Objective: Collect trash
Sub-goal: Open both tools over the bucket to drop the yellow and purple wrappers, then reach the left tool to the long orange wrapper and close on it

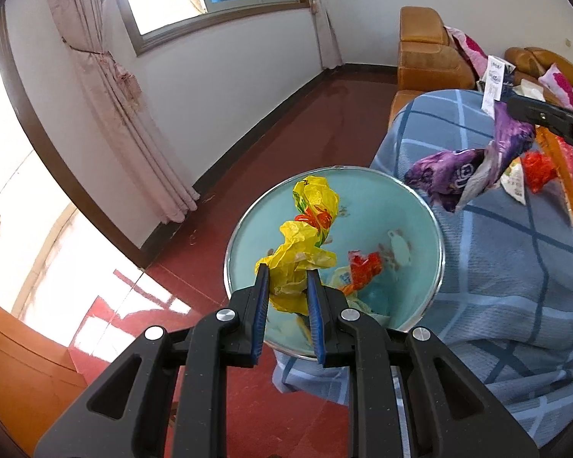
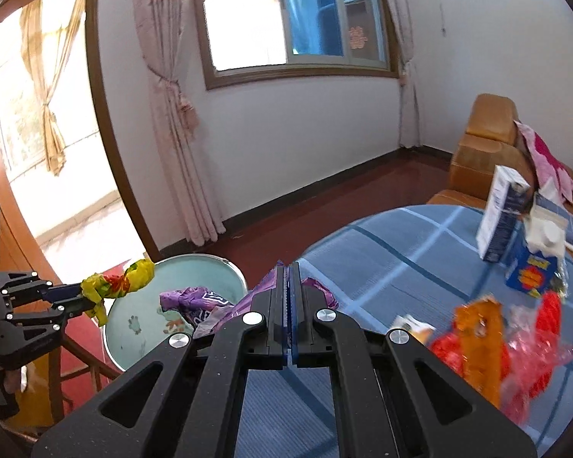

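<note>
The crumpled yellow plastic wrapper (image 1: 301, 244) sits clamped in my left claw (image 1: 286, 274), hanging over the round pale-blue metal-rimmed bin (image 1: 420, 206) just ahead and below. I should ease those jaws apart only once it is centred. My right claw (image 2: 290, 267), clenched on the crinkled purple foil wrapper (image 2: 195, 301), nears the rim, though blur hides how close. More litter lies right, on the blue checked cloth (image 2: 382, 252).

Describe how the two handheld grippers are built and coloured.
Both are alike: the left gripper and right gripper have matte black, finely speckled frames with triangular cut-outs and round silver pivot screws. Each jaw carries a ribbed blue pad. White lettering marks the side of the right gripper's body in the left wrist view. No cables or sleeves show.
</note>
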`<state>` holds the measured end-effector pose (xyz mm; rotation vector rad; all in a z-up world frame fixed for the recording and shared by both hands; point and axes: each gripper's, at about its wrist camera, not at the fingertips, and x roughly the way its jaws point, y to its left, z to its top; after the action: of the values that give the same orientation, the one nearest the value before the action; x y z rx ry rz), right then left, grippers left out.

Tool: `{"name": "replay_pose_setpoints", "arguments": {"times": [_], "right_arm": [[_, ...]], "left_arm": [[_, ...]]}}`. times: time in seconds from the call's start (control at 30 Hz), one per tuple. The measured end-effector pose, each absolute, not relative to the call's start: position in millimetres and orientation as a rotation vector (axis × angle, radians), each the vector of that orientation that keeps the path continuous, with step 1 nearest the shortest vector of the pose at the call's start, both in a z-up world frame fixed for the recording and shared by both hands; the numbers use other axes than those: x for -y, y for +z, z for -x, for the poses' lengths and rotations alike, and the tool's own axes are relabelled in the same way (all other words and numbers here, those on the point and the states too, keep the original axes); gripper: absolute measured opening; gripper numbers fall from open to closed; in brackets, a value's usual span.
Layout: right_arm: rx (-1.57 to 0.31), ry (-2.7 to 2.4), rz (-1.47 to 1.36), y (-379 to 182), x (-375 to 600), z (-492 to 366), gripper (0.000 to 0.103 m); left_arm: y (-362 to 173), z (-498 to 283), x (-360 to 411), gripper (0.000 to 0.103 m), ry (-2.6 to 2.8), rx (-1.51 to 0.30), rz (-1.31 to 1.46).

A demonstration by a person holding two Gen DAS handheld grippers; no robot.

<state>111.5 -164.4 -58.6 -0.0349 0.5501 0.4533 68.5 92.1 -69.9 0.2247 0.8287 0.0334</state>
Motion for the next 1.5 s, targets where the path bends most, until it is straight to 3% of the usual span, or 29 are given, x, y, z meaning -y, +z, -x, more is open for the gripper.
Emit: {"name": "replay_pose_setpoints", "arguments": {"times": [0.6,0.73,0.77,0.87,1.07,1.33,1.5], "right_arm": [[-0.580,0.505,0.123,-74,125,-120,0.002],[-0.597,0.529,0.121,-77,119,-123,0.003],[-0.603,0.534,0.123,-79,117,-124,0.006],[-0.610,0.535,0.102,-84,118,-127,0.030],[-0.620,0.499,0.091,-87,130,-123,0.047],[-0.607,0.327,0.081,-79,224,-76,0.061],[-0.646,0.118,-0.005,-92,321,-47,0.063]], "left_arm": [[-76,-72,-93,0.020,0.036,-0.853,-0.231],[-77,-73,-92,0.028,0.029,-0.848,-0.226],[-77,-73,-91,0.035,0.028,-0.847,-0.223],[-76,-72,-90,0.056,0.025,-0.837,-0.210],[-76,-71,-88,0.074,0.023,-0.838,-0.180],[-83,-66,-50,0.079,-0.060,-0.845,-0.188],[-92,-66,-5,0.084,-0.127,-0.858,-0.242]]}}
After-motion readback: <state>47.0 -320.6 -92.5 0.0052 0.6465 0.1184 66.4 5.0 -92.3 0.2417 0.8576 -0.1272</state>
